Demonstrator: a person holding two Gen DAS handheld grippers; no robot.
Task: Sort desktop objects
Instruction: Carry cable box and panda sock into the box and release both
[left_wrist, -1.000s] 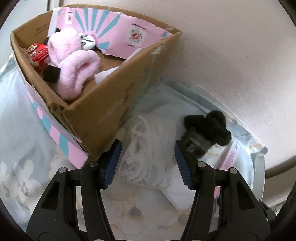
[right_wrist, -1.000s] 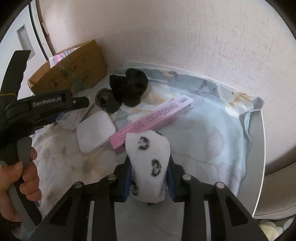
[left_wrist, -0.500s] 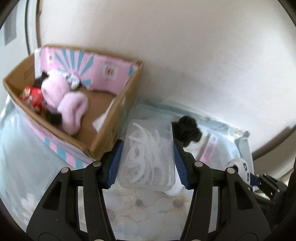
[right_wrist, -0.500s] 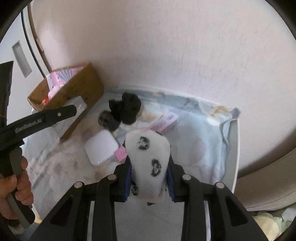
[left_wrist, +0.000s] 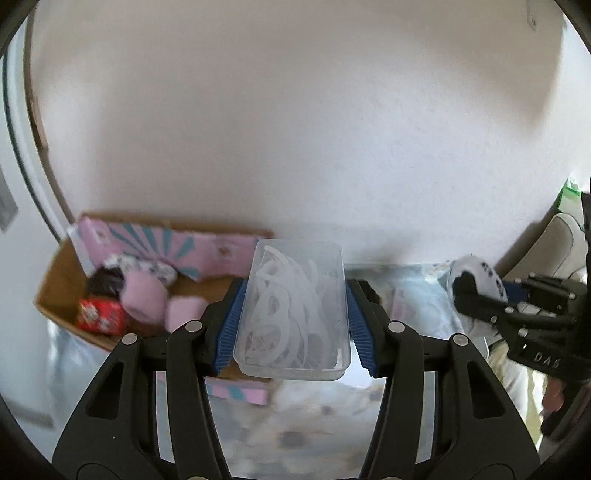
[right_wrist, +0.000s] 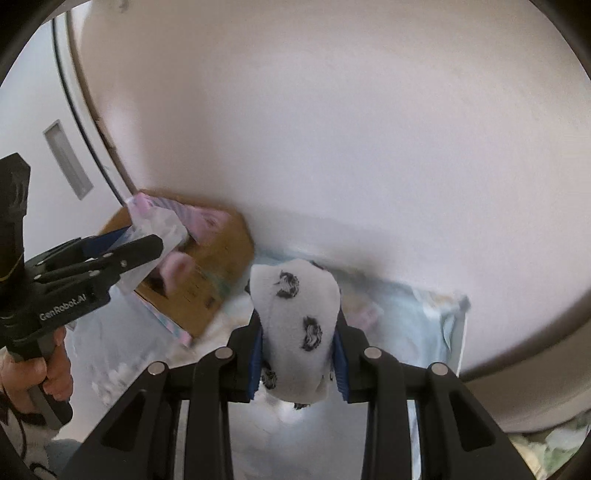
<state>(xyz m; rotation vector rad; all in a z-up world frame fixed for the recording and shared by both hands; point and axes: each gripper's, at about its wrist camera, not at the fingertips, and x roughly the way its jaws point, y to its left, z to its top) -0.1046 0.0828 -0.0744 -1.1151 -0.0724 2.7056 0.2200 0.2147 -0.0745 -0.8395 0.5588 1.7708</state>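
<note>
Two grippers in frame, each carrying something, both well above the table.

Left wrist view: left gripper (left_wrist: 293, 314) clamped on a clear plastic box (left_wrist: 293, 310) of white plastic rings; blue pads (left_wrist: 231, 328) press its two long sides. Box held lengthwise along the fingers, in the air. Behind and to the left, an open cardboard box (left_wrist: 59, 288) with a pink-and-teal printed flap stands against the pale wall (left_wrist: 295, 110). Inside it: pink fluffy items (left_wrist: 142, 299), a red packet (left_wrist: 99, 315), something dark, a white spotted piece. Below, a floral blue cloth (left_wrist: 314, 413) covers the table, blurred. Far right, the right gripper (left_wrist: 480, 286) seen side-on, gripping a white sock with black spots (left_wrist: 480, 271).

Right wrist view: right gripper (right_wrist: 297, 350) squeezed tight on the white sock with black spots (right_wrist: 295, 328), which bulges up between the blue pads. Sock is off the table. At left, the left gripper (right_wrist: 136, 243) holds the clear plastic box (right_wrist: 159, 229) over or just before the cardboard box (right_wrist: 218, 277); cannot tell which. A hand (right_wrist: 33, 376) wraps its handle. Blue cloth (right_wrist: 424, 317) lies beyond, its edge against the wall.
</note>
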